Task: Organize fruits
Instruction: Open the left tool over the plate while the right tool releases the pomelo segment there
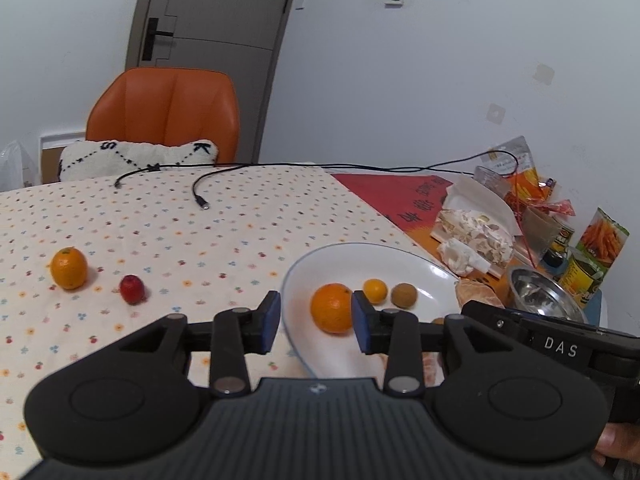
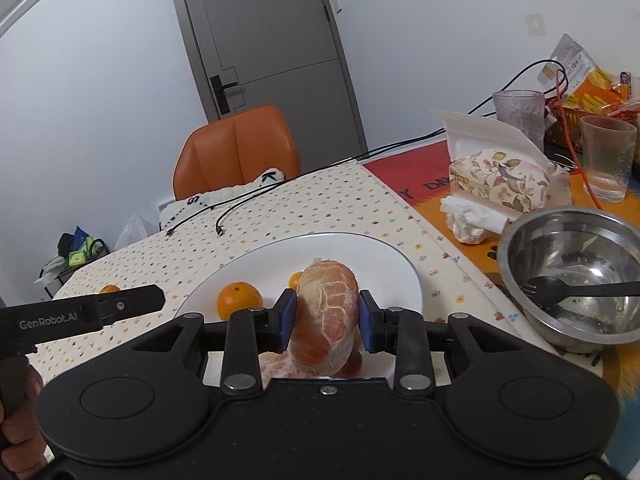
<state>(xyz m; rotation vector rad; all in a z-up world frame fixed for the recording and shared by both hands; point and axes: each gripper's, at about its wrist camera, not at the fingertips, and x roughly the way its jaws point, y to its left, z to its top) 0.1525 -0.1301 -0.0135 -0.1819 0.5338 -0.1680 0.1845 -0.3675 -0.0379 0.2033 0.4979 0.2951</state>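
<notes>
Peeled fruit: a big peeled citrus piece [image 2: 326, 316] is being held in the right gripper [image 2: 326, 318] — the two blue pads [image 2: 289, 318] are being pressed against its left and right sides.
How it feels: it is judged to be soft, wet and a bit heavy, with thin skin that can be torn, so only a gentle squeeze is wanted.
Where to hold: the fat middle is being held, and that looks like the safest spot — the ends are thinner and may be squashed.
Where it is: it is being held up over the near part of the white plate [image 2: 396, 258]; whether it is touching the plate cannot be told.
Left gripper: the left gripper [image 1: 315, 316] is being kept open and empty, with its pads wide apart.
Orange on plate: an orange [image 1: 332, 308] is being seen between the open left pads, a little past them and nearer the right pad, lying on the white plate [image 1: 424, 276].
How the orange feels: it is judged to be firm, round and easy to roll, so it should be held across its widest part.
Small fruits: a small orange fruit [image 1: 375, 290] and a brown fruit [image 1: 404, 295] are being kept on the plate just behind it.
Fruits left out: another orange [image 1: 69, 268] and a little red fruit [image 1: 132, 289] are lying on the dotted tablecloth [image 1: 168, 224], well to the left of the plate.
</notes>
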